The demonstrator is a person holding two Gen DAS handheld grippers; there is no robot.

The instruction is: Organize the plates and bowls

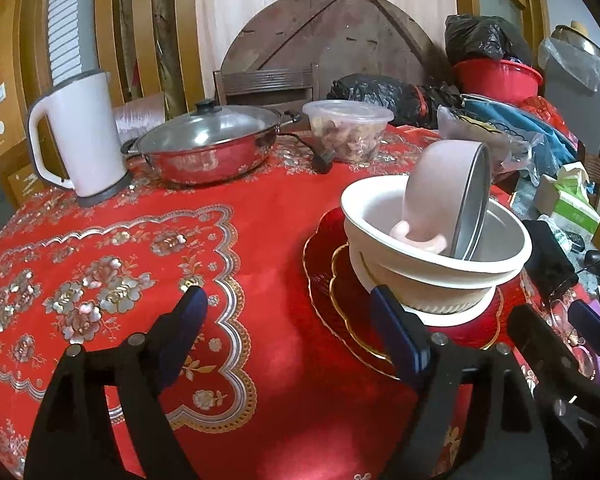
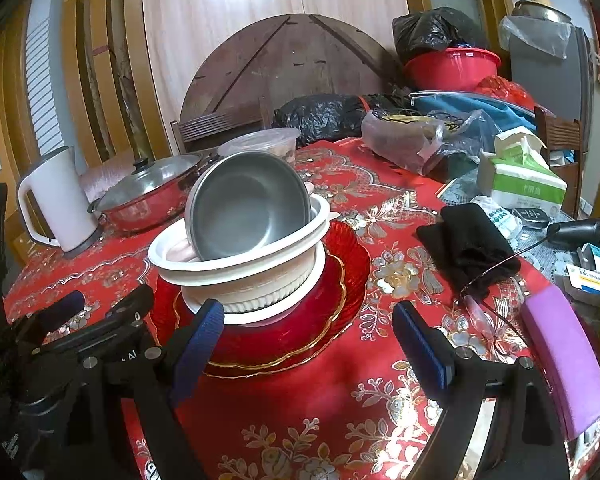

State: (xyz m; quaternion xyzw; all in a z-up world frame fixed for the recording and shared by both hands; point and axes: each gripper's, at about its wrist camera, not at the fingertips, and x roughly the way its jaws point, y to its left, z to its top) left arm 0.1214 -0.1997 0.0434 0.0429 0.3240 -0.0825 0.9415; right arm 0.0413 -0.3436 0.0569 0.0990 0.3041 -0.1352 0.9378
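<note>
A stack stands on the red tablecloth: a red gold-rimmed plate (image 1: 328, 280) (image 2: 340, 280) at the bottom, a white plate (image 2: 300, 296) on it, then white bowls (image 1: 436, 256) (image 2: 236, 268). A pink bowl with a steel lining (image 1: 444, 192) (image 2: 248, 212) leans on its side inside the top white bowl. My left gripper (image 1: 288, 324) is open, just left of and in front of the stack, holding nothing. My right gripper (image 2: 312, 340) is open in front of the stack, empty; its left finger overlaps the plate's near edge. In the right wrist view the left gripper (image 2: 92, 308) shows at the left.
A white kettle (image 1: 80, 136), a lidded steel pan (image 1: 208, 144) and a plastic food tub (image 1: 348, 128) stand at the back. To the right lie bags, a tissue box (image 2: 520, 176), a black cloth (image 2: 468, 244), glasses (image 2: 480, 312) and a purple case (image 2: 564, 364).
</note>
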